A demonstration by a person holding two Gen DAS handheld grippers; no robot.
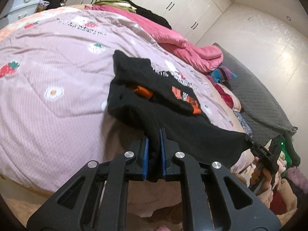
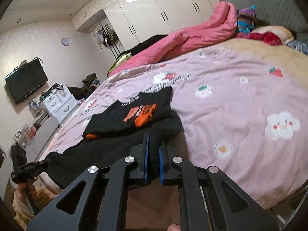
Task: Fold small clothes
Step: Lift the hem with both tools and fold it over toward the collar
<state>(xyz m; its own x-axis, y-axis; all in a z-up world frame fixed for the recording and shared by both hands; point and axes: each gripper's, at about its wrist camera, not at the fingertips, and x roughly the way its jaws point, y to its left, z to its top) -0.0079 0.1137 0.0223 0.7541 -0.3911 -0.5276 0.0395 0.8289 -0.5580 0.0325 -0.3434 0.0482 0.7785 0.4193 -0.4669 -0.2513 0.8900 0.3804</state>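
Observation:
A small black T-shirt (image 1: pixel 169 111) with an orange print lies partly folded on the pink strawberry-print bed cover (image 1: pixel 48 73). My left gripper (image 1: pixel 154 136) is shut on the near hem of the shirt, black cloth pinched between its blue pads. In the same view my right gripper (image 1: pixel 248 139) grips the other end of that hem at the right, held by a hand. The right wrist view shows the black T-shirt (image 2: pixel 134 115), and my right gripper (image 2: pixel 154 140) shut on its near edge. The left gripper (image 2: pixel 48 159) holds the far corner at lower left. The hem hangs stretched between both grippers.
A rolled pink quilt (image 2: pixel 192 36) lies along the far side of the bed, with striped and red cloth near the grey headboard (image 2: pixel 269 5). White wardrobes (image 2: pixel 154 13), a wall TV (image 2: pixel 25 80) and a white drawer unit (image 2: pixel 59 102) stand beyond. A clothes pile (image 1: pixel 279 182) sits at lower right.

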